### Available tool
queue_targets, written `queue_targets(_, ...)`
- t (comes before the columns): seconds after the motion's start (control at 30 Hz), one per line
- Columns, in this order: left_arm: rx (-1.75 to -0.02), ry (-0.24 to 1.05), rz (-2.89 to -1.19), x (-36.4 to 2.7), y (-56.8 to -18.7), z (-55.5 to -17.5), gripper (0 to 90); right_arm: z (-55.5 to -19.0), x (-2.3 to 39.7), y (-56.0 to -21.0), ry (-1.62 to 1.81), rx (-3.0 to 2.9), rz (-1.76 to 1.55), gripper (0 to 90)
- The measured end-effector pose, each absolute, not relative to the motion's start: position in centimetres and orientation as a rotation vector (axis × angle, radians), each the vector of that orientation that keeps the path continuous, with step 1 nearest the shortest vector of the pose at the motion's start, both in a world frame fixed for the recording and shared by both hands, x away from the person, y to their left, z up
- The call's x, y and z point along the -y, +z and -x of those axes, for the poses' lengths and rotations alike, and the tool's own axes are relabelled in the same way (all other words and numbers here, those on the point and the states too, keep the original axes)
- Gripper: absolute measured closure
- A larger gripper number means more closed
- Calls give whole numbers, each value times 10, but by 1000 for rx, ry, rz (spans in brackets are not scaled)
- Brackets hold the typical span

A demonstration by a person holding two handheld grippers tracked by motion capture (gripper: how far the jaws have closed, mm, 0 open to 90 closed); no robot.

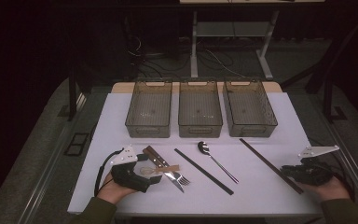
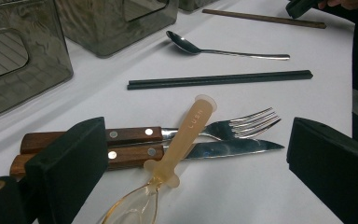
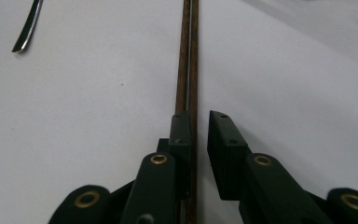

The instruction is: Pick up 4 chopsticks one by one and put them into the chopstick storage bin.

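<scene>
My left gripper [image 1: 149, 173] [image 2: 196, 154] rests at the table's front left, open wide. Between its jaws lie an amber plastic spoon [image 1: 165, 170] [image 2: 186, 140] and, under it, a wooden-handled knife [image 1: 177, 183] [image 2: 233, 148] and fork [image 1: 184, 178] [image 2: 251, 123]. At the front right, my right gripper [image 1: 291, 171] [image 3: 200, 116] is at the near end of a pair of brown chopsticks [image 1: 265, 161] [image 3: 189, 56]. The chopsticks run between its nearly closed jaws. One pad is against them and a thin gap shows at the other.
Three grey bins [image 1: 148, 130] [image 1: 200, 132] [image 1: 252, 130] stand in a row at the back of the white table [image 1: 261, 198]. Black chopsticks [image 1: 203, 170] [image 2: 219, 79] and a metal spoon [image 1: 214, 161] [image 2: 223, 51] lie mid-table.
</scene>
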State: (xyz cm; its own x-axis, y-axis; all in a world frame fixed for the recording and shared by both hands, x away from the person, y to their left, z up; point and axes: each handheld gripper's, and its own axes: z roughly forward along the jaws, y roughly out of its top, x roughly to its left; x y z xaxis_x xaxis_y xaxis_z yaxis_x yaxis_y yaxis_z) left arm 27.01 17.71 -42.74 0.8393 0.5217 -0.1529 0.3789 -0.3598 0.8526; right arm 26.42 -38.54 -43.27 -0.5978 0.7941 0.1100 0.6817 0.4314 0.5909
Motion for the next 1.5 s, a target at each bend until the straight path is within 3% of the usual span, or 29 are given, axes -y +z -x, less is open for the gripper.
queue_targets(1.5, -658, 162, -1999, -174, -429, -270, 50, -267, 388, -436, 881, -2511, -1284, 845)
